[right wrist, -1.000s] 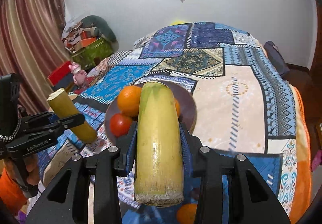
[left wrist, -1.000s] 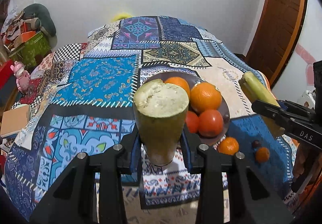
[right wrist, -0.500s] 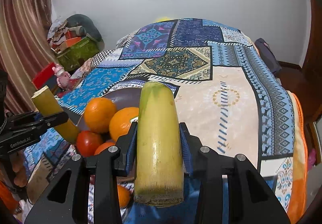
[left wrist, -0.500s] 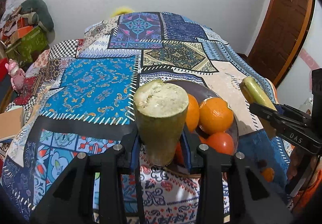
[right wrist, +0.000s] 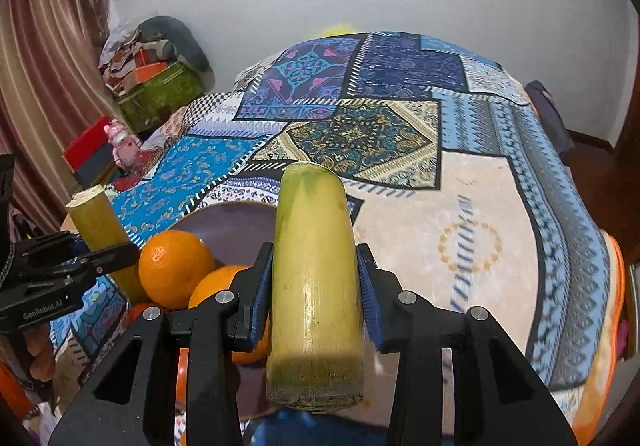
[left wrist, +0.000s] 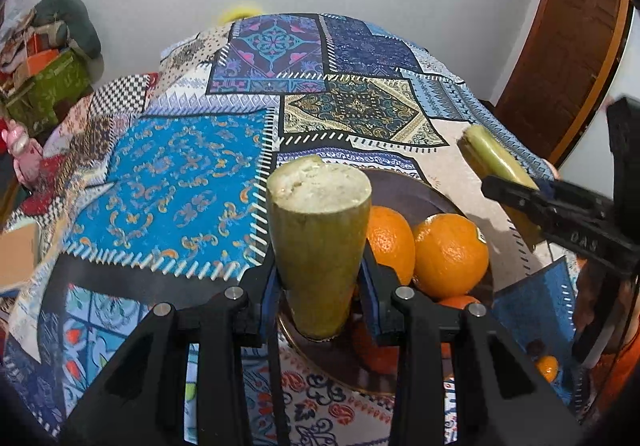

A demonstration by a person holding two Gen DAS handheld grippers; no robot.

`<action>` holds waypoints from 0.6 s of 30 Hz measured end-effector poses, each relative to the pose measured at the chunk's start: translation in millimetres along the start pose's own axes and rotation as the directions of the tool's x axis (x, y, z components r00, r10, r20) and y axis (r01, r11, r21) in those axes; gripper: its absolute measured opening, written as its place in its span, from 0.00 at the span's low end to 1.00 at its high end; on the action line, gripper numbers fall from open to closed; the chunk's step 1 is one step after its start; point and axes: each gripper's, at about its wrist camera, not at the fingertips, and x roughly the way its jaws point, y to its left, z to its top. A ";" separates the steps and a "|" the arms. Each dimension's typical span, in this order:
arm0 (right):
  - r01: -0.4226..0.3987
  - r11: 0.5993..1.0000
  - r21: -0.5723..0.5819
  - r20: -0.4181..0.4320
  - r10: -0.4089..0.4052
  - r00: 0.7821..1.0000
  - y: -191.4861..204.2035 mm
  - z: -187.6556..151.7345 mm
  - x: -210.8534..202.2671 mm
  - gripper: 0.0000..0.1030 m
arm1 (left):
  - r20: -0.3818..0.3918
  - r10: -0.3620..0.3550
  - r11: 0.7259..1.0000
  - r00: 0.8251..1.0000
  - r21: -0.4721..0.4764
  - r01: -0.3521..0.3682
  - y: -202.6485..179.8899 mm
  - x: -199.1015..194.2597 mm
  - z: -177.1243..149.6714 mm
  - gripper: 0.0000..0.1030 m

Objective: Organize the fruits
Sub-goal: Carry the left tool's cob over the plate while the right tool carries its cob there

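Observation:
My left gripper is shut on a green sugarcane piece held upright over the near left rim of a dark round plate. The plate holds two oranges and smaller red-orange fruits, partly hidden. My right gripper is shut on a yellow-green sugarcane piece, held above the plate's right side. Oranges lie to its left. The left gripper with its cane shows at the far left there; the right one shows at the right in the left view.
The plate rests on a bed with a patchwork cover. A small orange fruit and a dark small fruit lie on the cover right of the plate. Boxes and a pink toy stand left of the bed. A wooden door is at the right.
Both grippers moved forward and lower over the plate, each still holding its sugarcane piece. The oranges now sit closer and lower in both views.

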 end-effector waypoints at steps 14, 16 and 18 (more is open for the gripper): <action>-0.085 0.993 -0.084 -0.060 0.080 0.995 1.0 16.9 40.9 0.35 | -0.014 -0.007 1.000 1.000 0.017 0.007 3.9 4.2 5.3 0.35; -0.091 0.991 -0.094 -0.067 0.084 0.994 1.3 16.1 43.8 0.35 | -0.012 0.002 1.000 1.000 0.021 -0.002 3.3 4.5 5.2 0.36; -0.102 0.990 -0.100 -0.070 0.095 0.993 1.7 15.2 44.8 0.35 | -0.014 0.011 1.000 1.000 0.009 -0.011 4.9 5.3 5.2 0.38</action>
